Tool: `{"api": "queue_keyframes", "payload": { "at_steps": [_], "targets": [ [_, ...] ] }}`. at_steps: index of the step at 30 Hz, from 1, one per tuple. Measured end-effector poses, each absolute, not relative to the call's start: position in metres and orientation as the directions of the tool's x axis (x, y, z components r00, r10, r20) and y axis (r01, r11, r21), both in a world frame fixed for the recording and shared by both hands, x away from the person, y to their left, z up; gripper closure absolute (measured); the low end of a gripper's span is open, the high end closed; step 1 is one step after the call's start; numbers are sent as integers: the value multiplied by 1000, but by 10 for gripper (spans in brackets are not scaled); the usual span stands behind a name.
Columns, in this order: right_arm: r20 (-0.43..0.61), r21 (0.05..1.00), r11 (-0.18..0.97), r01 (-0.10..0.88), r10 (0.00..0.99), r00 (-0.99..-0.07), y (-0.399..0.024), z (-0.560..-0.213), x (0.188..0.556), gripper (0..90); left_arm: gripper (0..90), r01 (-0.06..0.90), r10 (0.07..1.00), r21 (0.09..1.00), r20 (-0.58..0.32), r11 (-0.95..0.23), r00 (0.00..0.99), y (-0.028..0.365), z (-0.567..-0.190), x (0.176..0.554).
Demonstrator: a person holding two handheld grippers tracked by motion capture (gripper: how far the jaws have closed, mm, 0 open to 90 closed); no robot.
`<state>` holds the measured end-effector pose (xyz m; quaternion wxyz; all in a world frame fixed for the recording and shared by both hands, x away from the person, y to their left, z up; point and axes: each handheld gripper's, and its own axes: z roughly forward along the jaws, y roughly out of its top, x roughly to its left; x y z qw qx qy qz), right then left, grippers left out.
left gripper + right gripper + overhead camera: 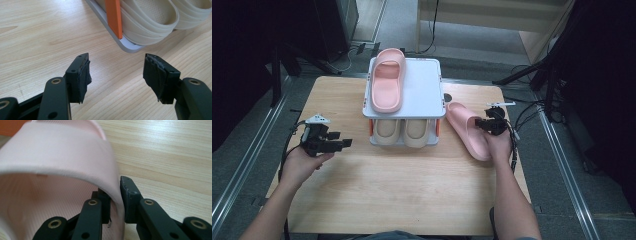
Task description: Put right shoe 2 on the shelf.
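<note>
Wooden table (412,175): right gripper (115,202) fingers (128,195) pinch pink slipper's (55,157) strap edge.

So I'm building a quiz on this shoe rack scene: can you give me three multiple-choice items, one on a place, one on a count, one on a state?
1. Where does the pink slipper on the rack lie?
A. top shelf
B. lower shelf
C. floor

2. How many beige slippers sit on the lower shelf?
A. one
B. two
C. four

3. What is the right gripper doing?
A. hanging open over bare wood
B. clamping the rack's orange post
C. shut on the strap of the pink slipper on the table

Answers: 1 A, it rests on the white top of the shoe rack. 2 B, a pair side by side. 3 C, its jaws pinch the strap's edge.
</note>
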<state>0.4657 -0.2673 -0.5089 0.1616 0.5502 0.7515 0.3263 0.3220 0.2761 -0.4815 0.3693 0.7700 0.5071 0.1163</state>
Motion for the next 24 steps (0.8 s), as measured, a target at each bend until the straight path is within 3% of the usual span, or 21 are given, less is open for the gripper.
{"api": "queue_keyframes", "payload": {
  "at_steps": [12,16,24],
  "targets": [
    [133,664,152,732,940,-316,-265,-492,461,814,383,695,861,686,-204,-214,466,272,-483,323],
    [86,668,187,720,942,-325,-261,-485,460,814,383,696,856,683,-206,-221,473,270,-484,325],
    [120,676,150,721,944,-309,-263,-465,455,815,383,702,845,680,-234,-212,481,268,-483,331]
  ]
}}
